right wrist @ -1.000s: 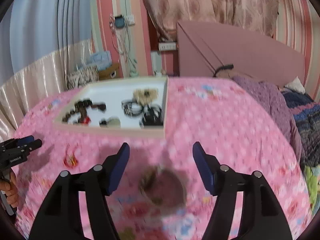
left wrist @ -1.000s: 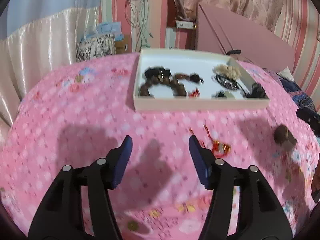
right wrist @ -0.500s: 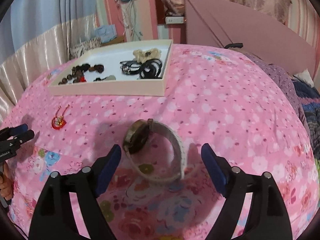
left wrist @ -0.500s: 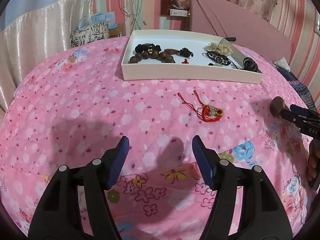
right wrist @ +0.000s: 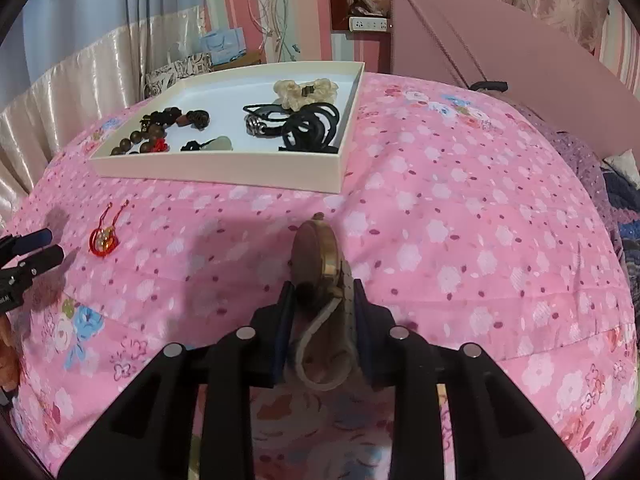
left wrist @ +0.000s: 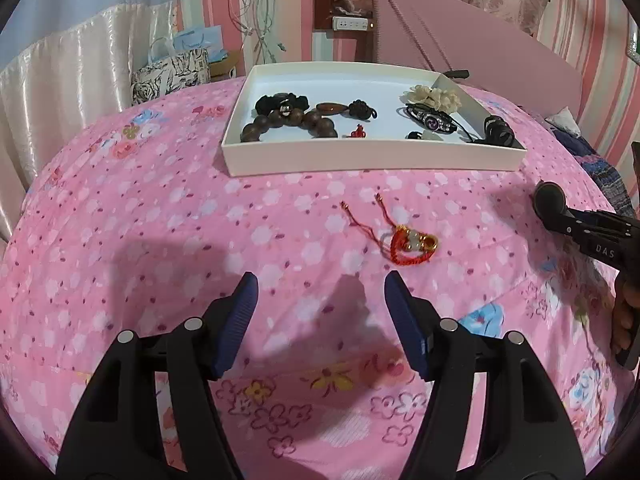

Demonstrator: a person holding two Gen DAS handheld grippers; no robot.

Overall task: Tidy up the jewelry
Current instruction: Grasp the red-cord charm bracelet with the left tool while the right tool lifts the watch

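A white tray [left wrist: 360,156] on the pink flowered bedspread holds wooden beads, dark bracelets, black hair ties and a cream scrunchie; it also shows in the right wrist view [right wrist: 224,170]. A red cord charm bracelet [left wrist: 412,242] lies on the bedspread in front of the tray, just ahead and right of my open, empty left gripper [left wrist: 320,312]. It also shows at the left of the right wrist view [right wrist: 105,236]. My right gripper [right wrist: 320,308] is shut on a wristwatch [right wrist: 318,260] with a gold case and pale strap, held on edge above the bedspread.
The bedspread [left wrist: 160,220] drops off at the near edge. A pink headboard [left wrist: 460,28] stands behind the tray, a patterned bag [left wrist: 172,72] and cream curtain at the back left. The right gripper shows at the right edge of the left wrist view [left wrist: 588,232].
My right gripper has closed on the watch, which lay on the bedspread between its open fingers, and lifted it on edge. My left gripper has stayed open and drawn back from the tray.
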